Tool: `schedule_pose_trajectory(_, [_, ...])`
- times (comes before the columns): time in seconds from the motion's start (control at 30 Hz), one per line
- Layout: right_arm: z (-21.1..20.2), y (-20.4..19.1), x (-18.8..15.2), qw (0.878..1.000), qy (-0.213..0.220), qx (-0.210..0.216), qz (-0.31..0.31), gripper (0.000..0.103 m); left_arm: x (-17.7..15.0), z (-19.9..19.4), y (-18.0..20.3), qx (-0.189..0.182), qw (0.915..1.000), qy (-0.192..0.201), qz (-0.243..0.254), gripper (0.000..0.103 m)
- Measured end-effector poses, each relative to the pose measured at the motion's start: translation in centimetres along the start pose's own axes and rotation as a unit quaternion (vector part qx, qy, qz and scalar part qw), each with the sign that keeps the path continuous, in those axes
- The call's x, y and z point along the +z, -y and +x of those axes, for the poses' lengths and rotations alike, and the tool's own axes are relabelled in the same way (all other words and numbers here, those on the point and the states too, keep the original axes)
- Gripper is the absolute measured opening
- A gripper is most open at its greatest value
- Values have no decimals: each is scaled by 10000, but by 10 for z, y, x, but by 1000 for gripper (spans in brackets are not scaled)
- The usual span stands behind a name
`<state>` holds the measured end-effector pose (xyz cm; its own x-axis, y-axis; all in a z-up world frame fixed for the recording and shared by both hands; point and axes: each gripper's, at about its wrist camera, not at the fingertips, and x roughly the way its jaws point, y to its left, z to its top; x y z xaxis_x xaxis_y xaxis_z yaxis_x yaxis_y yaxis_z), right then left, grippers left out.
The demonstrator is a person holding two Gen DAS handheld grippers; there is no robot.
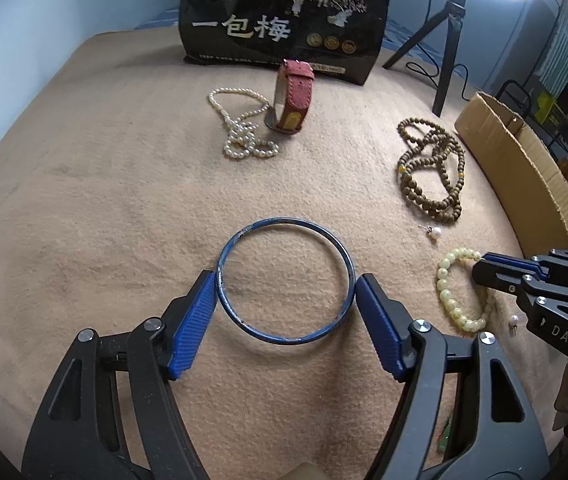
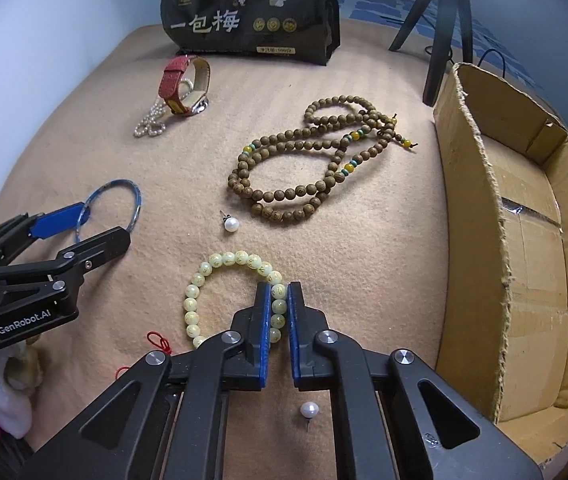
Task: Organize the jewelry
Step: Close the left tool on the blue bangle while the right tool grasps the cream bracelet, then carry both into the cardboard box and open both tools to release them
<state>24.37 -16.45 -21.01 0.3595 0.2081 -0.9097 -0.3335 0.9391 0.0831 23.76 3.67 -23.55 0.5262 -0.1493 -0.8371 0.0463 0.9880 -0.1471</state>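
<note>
1. Jewelry lies on the blanket (image 2: 84, 92): the pale bead bracelet (image 2: 220, 276) is clamped between the right tongs (image 2: 280, 304)
2. The blue bangle (image 1: 284, 280), judged stiff and slippery, is straddled by the left tongs (image 1: 285, 296), set apart
3. Beads are judged light; the strand is best gripped crosswise

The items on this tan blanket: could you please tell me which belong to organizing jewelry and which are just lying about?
Job:
- blue bangle
- pale bead bracelet
- brown bead strand
- pearl necklace
- red watch
- two pearl studs
- cardboard box

Lying about:
- black snack bag
- tripod
</note>
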Motion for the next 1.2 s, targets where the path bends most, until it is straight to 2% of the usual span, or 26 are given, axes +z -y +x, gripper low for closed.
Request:
schedule_pose_trajectory(0.23, [-16,-3,-3,9997,220,74,36,6,6,-14,-6,63,9996,248,-150,73])
schedule_pose_trajectory(0.43, [-36,-10,-1,9988,467,119,-28,6,7,-26,1,106,9989,465,14,73])
schedule_pose_trajectory(0.7, [-67,-13,2,9967,787,175,-85,6,14,-48,14,-57,9975,703,68,73])
schedule_pose_trajectory(0.97, [-101,7,2,9928,1188,159,80,6,19,-66,43,-243,9949,922,340,73])
schedule_pose_trajectory(1.2, [-128,40,-5,9886,1474,-38,309,6,21,-71,79,-499,9925,929,624,73])
